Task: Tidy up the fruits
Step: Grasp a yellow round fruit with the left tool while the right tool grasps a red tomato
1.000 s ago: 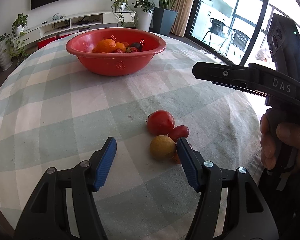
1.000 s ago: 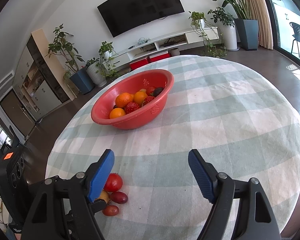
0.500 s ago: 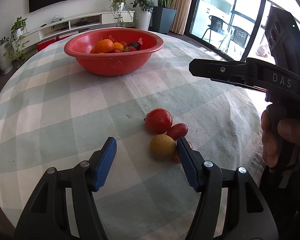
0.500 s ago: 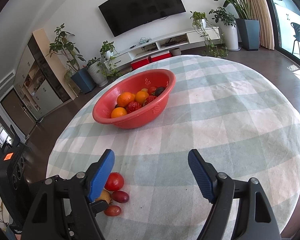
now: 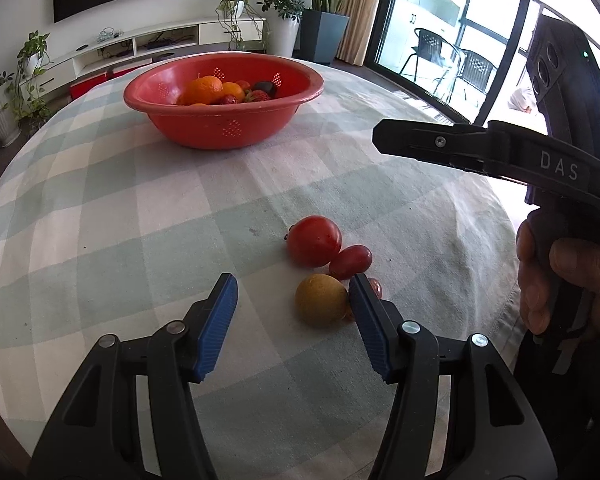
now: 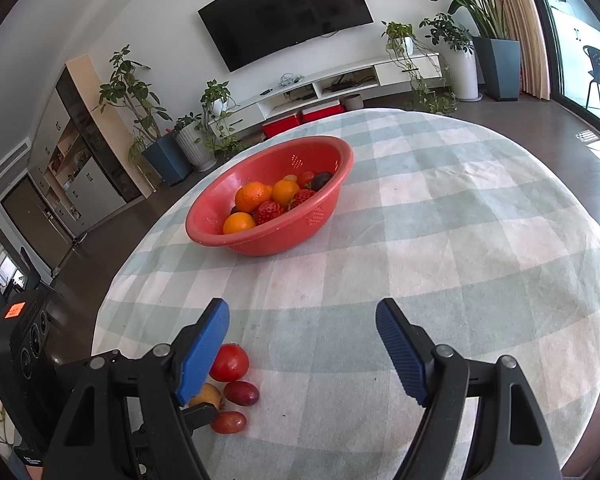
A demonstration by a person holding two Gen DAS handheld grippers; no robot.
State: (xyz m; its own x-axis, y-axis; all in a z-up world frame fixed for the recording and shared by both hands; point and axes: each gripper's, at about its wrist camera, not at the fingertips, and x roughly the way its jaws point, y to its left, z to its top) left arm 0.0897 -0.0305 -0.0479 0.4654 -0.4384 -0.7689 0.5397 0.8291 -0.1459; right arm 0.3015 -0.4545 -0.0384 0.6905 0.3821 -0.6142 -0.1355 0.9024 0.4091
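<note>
A red bowl (image 5: 224, 132) (image 6: 324, 216) with oranges, strawberries and a dark fruit stands at the far side of the checked table. Near me lie a red tomato (image 5: 314, 240) (image 6: 230, 362), a red grape (image 5: 350, 262) (image 6: 242, 393), a yellow round fruit (image 5: 321, 299) (image 6: 208, 396) and a second grape (image 6: 229, 422). My left gripper (image 5: 292, 304) is open, low over the cloth, with the yellow fruit just inside its right finger. My right gripper (image 6: 300, 340) is open and empty, raised to the right of the loose fruit; it also shows in the left wrist view (image 5: 480, 148).
The round table with a green-and-white checked cloth (image 6: 440, 240) ends close on the right (image 5: 500, 280). A TV wall, low shelf and potted plants stand behind; glass doors are at the right.
My left gripper has crept slightly forward and down toward the loose fruit. The right gripper has barely moved. Both stay open.
</note>
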